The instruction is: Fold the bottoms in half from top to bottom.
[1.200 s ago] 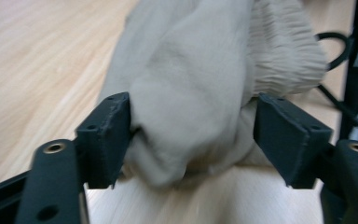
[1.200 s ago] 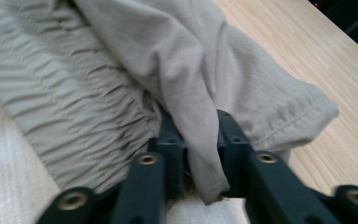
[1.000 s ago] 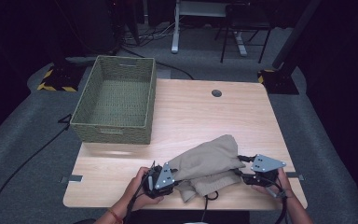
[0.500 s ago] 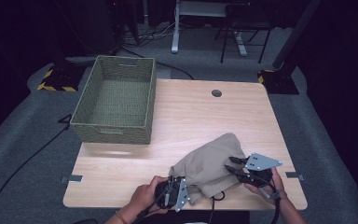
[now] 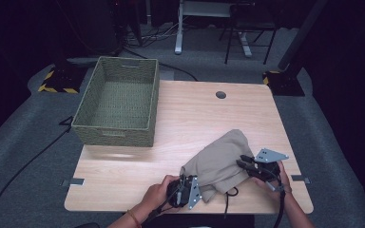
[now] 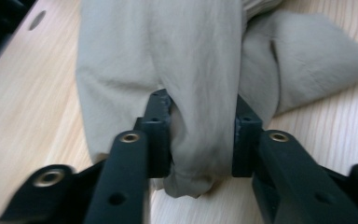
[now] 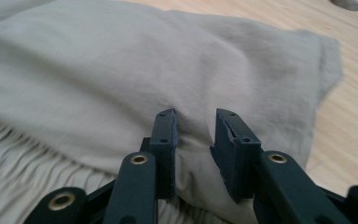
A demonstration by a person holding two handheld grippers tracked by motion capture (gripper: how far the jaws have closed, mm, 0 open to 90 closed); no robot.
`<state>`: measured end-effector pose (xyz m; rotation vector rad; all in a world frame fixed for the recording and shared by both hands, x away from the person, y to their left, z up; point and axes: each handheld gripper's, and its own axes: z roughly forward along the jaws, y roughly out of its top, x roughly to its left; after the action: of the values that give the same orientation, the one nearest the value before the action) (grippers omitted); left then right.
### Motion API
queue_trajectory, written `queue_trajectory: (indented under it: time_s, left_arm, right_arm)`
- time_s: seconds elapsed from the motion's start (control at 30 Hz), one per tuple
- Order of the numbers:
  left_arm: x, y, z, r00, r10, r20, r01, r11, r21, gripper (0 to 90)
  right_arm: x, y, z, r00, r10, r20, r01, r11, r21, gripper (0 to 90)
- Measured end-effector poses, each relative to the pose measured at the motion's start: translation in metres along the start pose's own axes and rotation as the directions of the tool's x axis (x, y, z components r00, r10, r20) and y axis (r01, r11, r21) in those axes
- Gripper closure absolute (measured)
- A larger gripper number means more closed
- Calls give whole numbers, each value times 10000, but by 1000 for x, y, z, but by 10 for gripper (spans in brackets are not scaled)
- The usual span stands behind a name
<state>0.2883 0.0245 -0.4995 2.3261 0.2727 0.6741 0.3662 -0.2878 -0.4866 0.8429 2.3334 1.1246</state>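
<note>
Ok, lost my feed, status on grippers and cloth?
Left gripper and right gripper each pinching a fold of the crumpled beige fabric garment. Nothing in the way.

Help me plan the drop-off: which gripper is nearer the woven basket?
Left. The left gripper sits at the cloth's near-left end, closer to the woven basket; the right gripper is on the cloth's far side.

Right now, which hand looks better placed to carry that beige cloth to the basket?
Left, probably: the left gripper has the cloth bunched between its jaws and sits on the basket side.
</note>
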Motion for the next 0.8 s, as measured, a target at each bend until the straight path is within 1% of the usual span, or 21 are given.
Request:
queue_trajectory:
  time_s: [0.03, 0.07, 0.1, 0.13, 0.2, 0.23, 0.27, 0.33, 0.37, 0.4, 0.43, 0.47, 0.5, 0.53, 0.57, 0.6, 0.63, 0.67, 0.73, 0.77, 0.8]
  left_arm:
    - [7, 0, -1, 9956, -732, 584, 742, 9971, -165, 495]
    - [11, 0, -3, 9880, -1369, 722, 1392, 9899, -281, 401]
    - [14, -1, -4, 9819, -1776, 655, 1805, 9827, -409, 354]
    - [18, -2, -7, 9728, -2235, 601, 2270, 9721, -584, 307]
    - [26, -6, -12, 9480, -3090, 767, 3150, 9453, -852, 260]
    - [29, -8, -12, 9426, -3253, 752, 3307, 9408, -751, 249]
    - [31, -10, -12, 9397, -3344, 718, 3391, 9382, -687, 233]
    - [33, -15, -10, 9328, -3468, 978, 3516, 9354, -364, 214]
    - [33, -17, -9, 9351, -3395, 1019, 3428, 9393, -165, 199]
    - [32, -19, -10, 9410, -3256, 925, 3269, 9450, 11, 190]
    - [32, -20, -10, 9414, -3257, 877, 3259, 9453, 125, 189]
    - [32, -22, -13, 9395, -3283, 975, 3283, 9444, 163, 188]
    - [32, -23, -15, 9392, -3281, 1012, 3284, 9444, 145, 186]
    - [31, -23, -18, 9423, -3212, 945, 3216, 9468, 106, 185]
    - [30, -23, -19, 9428, -3195, 951, 3207, 9472, 26, 185]
    - [30, -21, -20, 9397, -3263, 1024, 3290, 9443, -103, 188]
    - [29, -18, -19, 9391, -3267, 1066, 3304, 9437, -184, 209]
    - [28, -15, -18, 9436, -3134, 1067, 3178, 9478, -270, 257]
    - [24, -7, -14, 9552, -2770, 1045, 2832, 9578, -495, 338]
    - [21, -3, -12, 9606, -2596, 993, 2661, 9621, -590, 385]
    - [20, -1, -9, 9644, -2406, 1098, 2493, 9656, -741, 431]
  right_arm:
    - [-2, 1, 3, 9998, -34, 199, 33, 10000, 25, 700]
    - [-3, 4, 7, 9991, -18, 417, 16, 10000, 50, 705]
    - [-4, 6, 10, 9986, -23, 522, 18, 10000, 91, 707]
    - [-4, 7, 11, 9984, -44, 555, 39, 9999, 99, 707]
    - [-6, 10, 15, 9982, -92, 595, 85, 9999, 128, 706]
    - [-7, 11, 16, 9981, -65, 607, 57, 9999, 119, 694]
    - [-8, 12, 15, 9977, -49, 677, 40, 9999, 138, 669]
    - [-6, 15, 11, 9962, -75, 873, 75, 10000, 9, 541]
    - [-5, 18, 6, 9959, -65, 897, 77, 9999, -126, 506]
    - [-2, 21, 2, 9951, -92, 982, 121, 9995, -287, 493]
    - [1, 24, -2, 9945, -71, 1043, 121, 9988, -475, 476]
    - [4, 27, -6, 9951, -62, 984, 130, 9976, -685, 455]
    - [8, 31, -9, 9952, -187, 964, 276, 9954, -920, 437]
    - [14, 35, -12, 9959, -292, 860, 389, 9929, -1123, 424]
    - [21, 39, -14, 9965, -513, 665, 594, 9902, -1265, 412]
    - [25, 42, -13, 9965, -650, 530, 715, 9886, -1324, 403]
    - [29, 45, -12, 9964, -826, 185, 843, 9868, -1382, 400]
    - [32, 46, -8, 9957, -920, -73, 903, 9879, -1261, 401]
    - [34, 46, 2, 9941, -1085, 5, 1082, 9907, -821, 441]
    - [32, 43, 7, 9945, -1043, -126, 1034, 9929, -592, 451]
    - [29, 38, 13, 9960, -861, -259, 853, 9959, -309, 470]
